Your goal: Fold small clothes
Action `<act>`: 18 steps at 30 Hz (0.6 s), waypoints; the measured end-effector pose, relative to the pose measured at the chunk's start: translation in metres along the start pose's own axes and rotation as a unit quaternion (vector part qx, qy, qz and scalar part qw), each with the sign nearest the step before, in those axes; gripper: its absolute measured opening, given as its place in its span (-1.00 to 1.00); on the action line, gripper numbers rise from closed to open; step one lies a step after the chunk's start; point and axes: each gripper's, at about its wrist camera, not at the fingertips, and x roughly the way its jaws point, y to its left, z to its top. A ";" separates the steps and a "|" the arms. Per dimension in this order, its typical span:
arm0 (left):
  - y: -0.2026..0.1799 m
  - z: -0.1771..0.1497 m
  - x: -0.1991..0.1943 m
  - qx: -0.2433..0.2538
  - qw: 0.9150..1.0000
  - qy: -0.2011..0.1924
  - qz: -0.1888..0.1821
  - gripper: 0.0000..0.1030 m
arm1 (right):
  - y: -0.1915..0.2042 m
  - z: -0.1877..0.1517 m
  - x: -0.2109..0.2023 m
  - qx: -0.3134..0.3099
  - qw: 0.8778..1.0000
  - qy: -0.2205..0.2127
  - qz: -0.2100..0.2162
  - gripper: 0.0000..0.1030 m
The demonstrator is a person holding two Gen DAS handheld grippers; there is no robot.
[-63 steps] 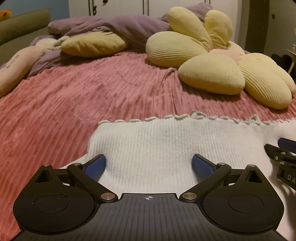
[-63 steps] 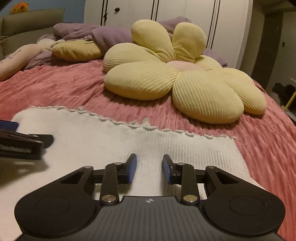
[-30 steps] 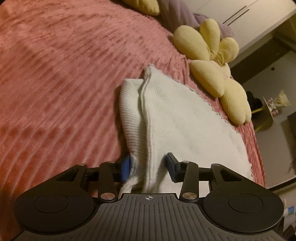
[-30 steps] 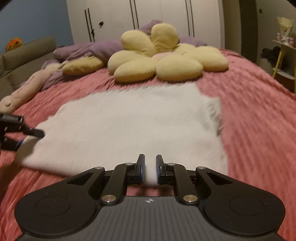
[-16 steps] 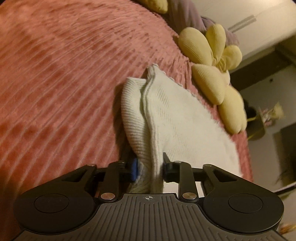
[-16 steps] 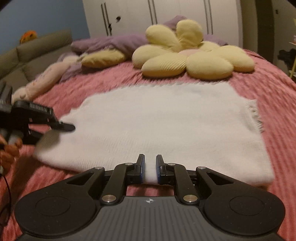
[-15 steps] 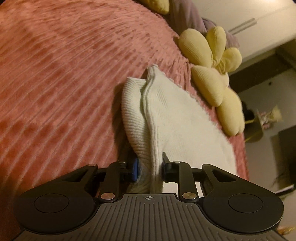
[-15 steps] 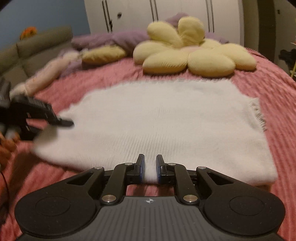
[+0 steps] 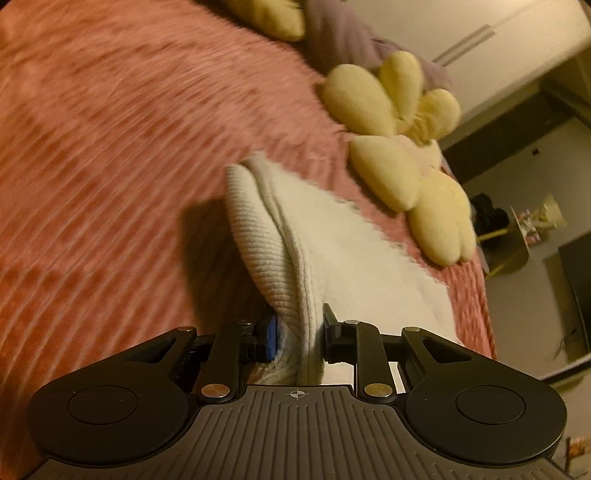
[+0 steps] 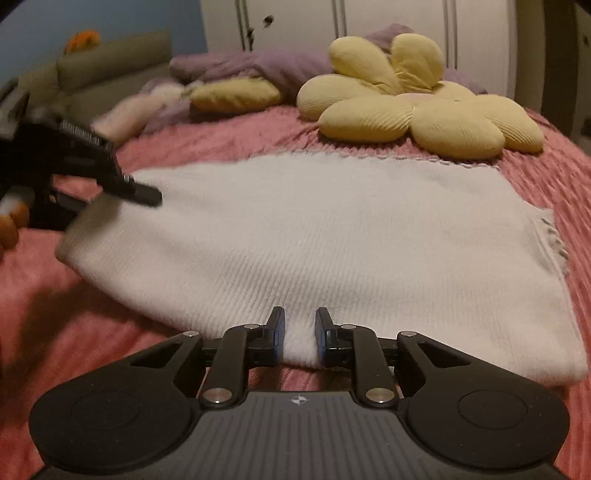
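A white ribbed knit garment (image 10: pixel 314 236) lies spread on the pink bedspread (image 10: pixel 92 350). My right gripper (image 10: pixel 298 334) is shut on its near edge. My left gripper (image 9: pixel 297 332) is shut on the garment's left corner (image 9: pixel 273 258) and holds that corner lifted off the bed, so the edge hangs in a fold. In the right wrist view the left gripper (image 10: pixel 122 195) shows at the left, clamped on that raised corner.
A yellow flower-shaped cushion (image 10: pixel 413 107) lies just beyond the garment's far edge. Purple bedding (image 10: pixel 258 62) and a yellow pillow (image 10: pixel 236 94) are behind it. A sofa (image 10: pixel 110 74) stands at the far left, white wardrobe doors (image 10: pixel 369 22) at the back.
My left gripper has closed on the garment's corner and lifted it up and inward. My right gripper stays shut on the near edge; the garment has drawn closer and tauter.
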 end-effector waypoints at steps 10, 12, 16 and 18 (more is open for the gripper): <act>-0.155 -0.048 0.063 0.162 0.985 0.049 -0.018 -0.31 | -0.073 -0.019 -0.063 0.092 0.991 -0.074 -0.067 -0.29; -0.168 -0.068 0.091 0.189 0.980 0.066 -0.016 0.10 | -0.086 -0.023 -0.066 0.102 0.989 -0.067 -0.078 -0.29; -0.172 -0.100 0.099 0.235 0.969 0.072 -0.013 0.26 | -0.108 -0.028 -0.074 0.123 0.988 -0.056 -0.076 -0.29; -0.164 -0.107 0.074 0.241 0.968 0.054 -0.039 0.54 | -0.118 -0.029 -0.080 0.132 0.987 -0.059 -0.069 -0.29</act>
